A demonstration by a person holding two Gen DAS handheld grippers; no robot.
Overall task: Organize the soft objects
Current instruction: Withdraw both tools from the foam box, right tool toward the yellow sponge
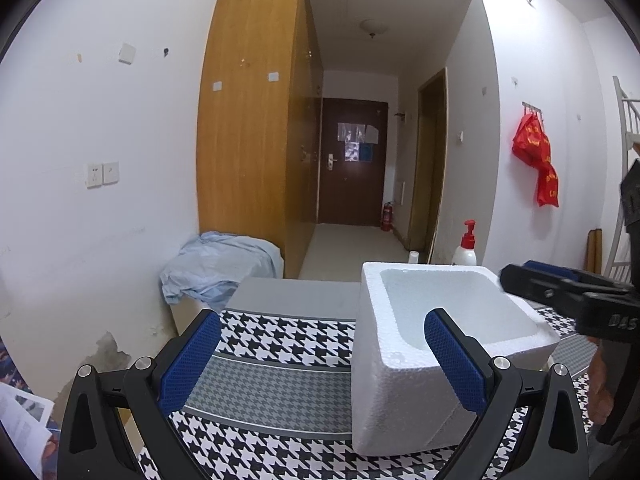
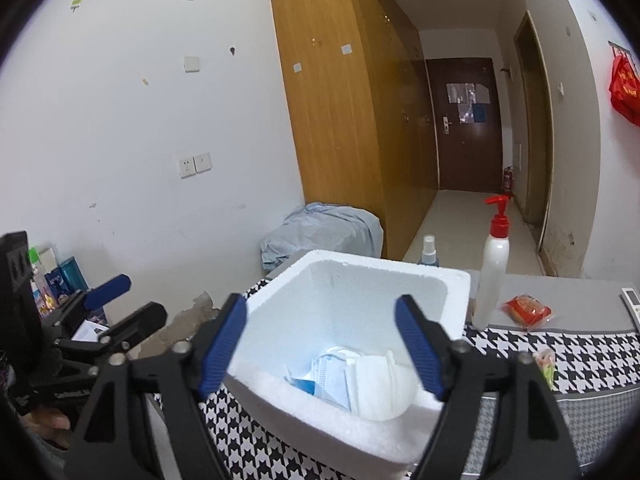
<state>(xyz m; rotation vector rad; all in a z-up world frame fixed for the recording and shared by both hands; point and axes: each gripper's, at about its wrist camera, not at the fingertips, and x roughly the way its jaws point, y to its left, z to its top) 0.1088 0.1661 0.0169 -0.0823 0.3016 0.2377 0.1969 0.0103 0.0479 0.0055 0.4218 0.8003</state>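
Note:
A white foam box (image 2: 452, 280) stands on the houndstooth-patterned table (image 2: 580, 356); it also shows in the left wrist view (image 1: 384, 384). Inside it lie a white mask and a blue-and-white packet (image 2: 352, 384). My right gripper (image 2: 324, 344) is open and empty, hovering over the box's near rim. My left gripper (image 1: 320, 356) is open and empty, low over the table to the left of the box. The right gripper (image 1: 560, 292) shows from the side in the left wrist view, above the box's right edge.
A white pump bottle with a red top (image 2: 494, 272), a small spray bottle (image 2: 429, 250), a red packet (image 2: 528, 311) and a small wrapped item (image 2: 545, 364) sit on the table. A blue cloth (image 1: 216, 264) covers a low unit by the wooden wardrobe (image 1: 252, 120).

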